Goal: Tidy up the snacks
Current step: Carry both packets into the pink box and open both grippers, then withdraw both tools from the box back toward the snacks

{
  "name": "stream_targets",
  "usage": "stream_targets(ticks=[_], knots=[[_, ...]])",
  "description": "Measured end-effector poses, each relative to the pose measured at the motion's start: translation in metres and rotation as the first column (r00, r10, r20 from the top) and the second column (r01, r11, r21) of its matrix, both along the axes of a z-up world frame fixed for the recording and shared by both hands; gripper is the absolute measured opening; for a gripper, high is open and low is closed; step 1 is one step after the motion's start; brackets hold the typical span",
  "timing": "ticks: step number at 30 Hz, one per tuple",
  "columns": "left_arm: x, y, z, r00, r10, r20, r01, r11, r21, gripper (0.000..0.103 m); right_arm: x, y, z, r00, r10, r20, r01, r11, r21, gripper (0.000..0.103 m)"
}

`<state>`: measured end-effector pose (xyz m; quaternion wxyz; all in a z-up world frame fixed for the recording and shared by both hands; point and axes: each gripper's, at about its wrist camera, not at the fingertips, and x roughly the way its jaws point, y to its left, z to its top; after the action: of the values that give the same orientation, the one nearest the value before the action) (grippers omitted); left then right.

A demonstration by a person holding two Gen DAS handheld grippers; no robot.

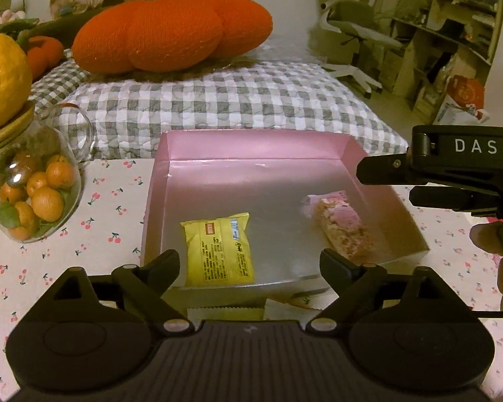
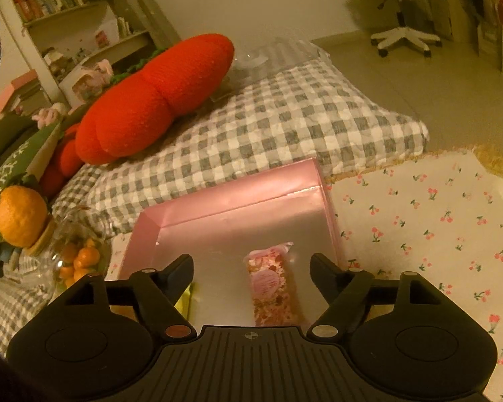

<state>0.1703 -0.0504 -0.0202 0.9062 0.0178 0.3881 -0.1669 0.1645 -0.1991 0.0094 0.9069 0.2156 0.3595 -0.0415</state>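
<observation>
a cluttered room in warm light, bookshelves and an office chair [image 1: 348,30] behind, and in front a desk [image 1: 94,221] under a cherry-print cloth that butts against a checked quilt [image 1: 218,100] bearing a big orange plush [image 1: 171,30]. on the desk sits a shallow pink box [image 1: 251,149], and inside it lie two snacks: a yellow packet [image 1: 218,249] at the near left and a pink bar [image 1: 343,226] at the right, apart from each other. the left tongs [image 1: 251,264] hang open over the packet, nothing between the jaws; the right tongs [image 2: 251,268] stand open too, straddling the bar without pressing on it. both snacks look delivered, so the risk lies in backing away. a finger tip dragged low could catch the near wall of the box, which looks light, and shove or tip it, spilling what is inside. the two tools sit close over one small box and could knock each other as they lift. a glass jar [image 1: 40,197] of small oranges, topped by a larger loose fruit [image 1: 3,80], stands just left of the box; a wide swing of the left hand might topple it. more wrappers seem to lie on the desk in front of the box, partly hidden by the tool.
</observation>
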Motion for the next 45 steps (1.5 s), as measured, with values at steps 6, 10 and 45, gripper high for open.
stream_targets(ticks=[6, 10, 45], knots=[[-0.009, 0.004, 0.009, 1.0, -0.012, 0.012, 0.012, 1.0, 0.01, 0.096, -0.013, 0.003, 0.012, 1.0, -0.007, -0.011, 0.007, 1.0, -0.022, 0.082], [-0.016, 0.008, 0.013, 1.0, -0.011, 0.009, 0.011, 1.0, 0.022, 0.098, -0.023, 0.004, 0.02, 1.0, -0.015, -0.021, 0.014, 0.999, -0.031, 0.082], [-0.081, 0.067, 0.018, 0.999, 0.039, 0.011, -0.04, 0.996, 0.084, 0.102, -0.108, 0.052, 0.024, 0.993, 0.083, -0.085, -0.093, 0.988, -0.123, 0.094]])
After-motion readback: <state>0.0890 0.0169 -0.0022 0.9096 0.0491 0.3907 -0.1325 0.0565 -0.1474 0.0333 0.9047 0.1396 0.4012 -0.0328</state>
